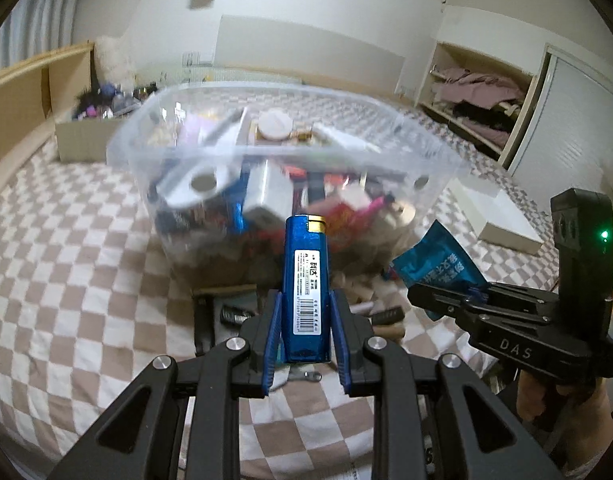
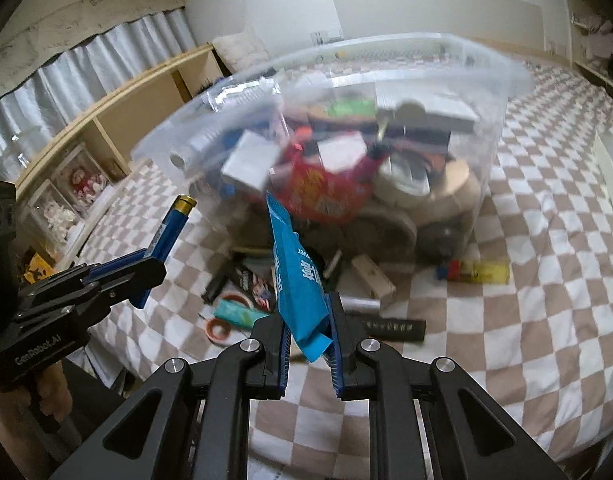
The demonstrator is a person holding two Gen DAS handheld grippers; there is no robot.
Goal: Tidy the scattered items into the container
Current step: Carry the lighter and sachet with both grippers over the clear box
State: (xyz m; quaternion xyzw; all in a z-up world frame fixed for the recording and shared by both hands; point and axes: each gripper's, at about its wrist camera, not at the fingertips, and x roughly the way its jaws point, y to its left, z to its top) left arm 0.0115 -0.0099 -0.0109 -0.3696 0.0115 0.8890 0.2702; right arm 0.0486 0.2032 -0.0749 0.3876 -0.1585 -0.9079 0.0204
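Note:
My left gripper (image 1: pixel 306 300) is shut on a blue lighter (image 1: pixel 307 280) with a gold top and a white barcode label, held upright above the checked bedspread. My right gripper (image 2: pixel 306 304) is shut on a blue snack packet (image 2: pixel 296 276) that sticks up between its blue pads. Each gripper shows in the other's view: the right gripper (image 1: pixel 438 300) with its packet (image 1: pixel 436 258) at the right, the left gripper (image 2: pixel 146 272) with the lighter (image 2: pixel 172 224) at the left. Just ahead of both stands the clear plastic container (image 1: pixel 146 140) (image 2: pixel 498 120), filled with several mixed items.
Loose items lie on the checked bedspread (image 2: pixel 526 320) before the container: a wooden block (image 2: pixel 372 278), a yellow lighter (image 2: pixel 476 272), a black stick (image 2: pixel 392 326), an orange tape ring (image 2: pixel 218 330), small packets. A white box (image 1: pixel 502 220) lies to the right, a cardboard box (image 1: pixel 86 136) at far left.

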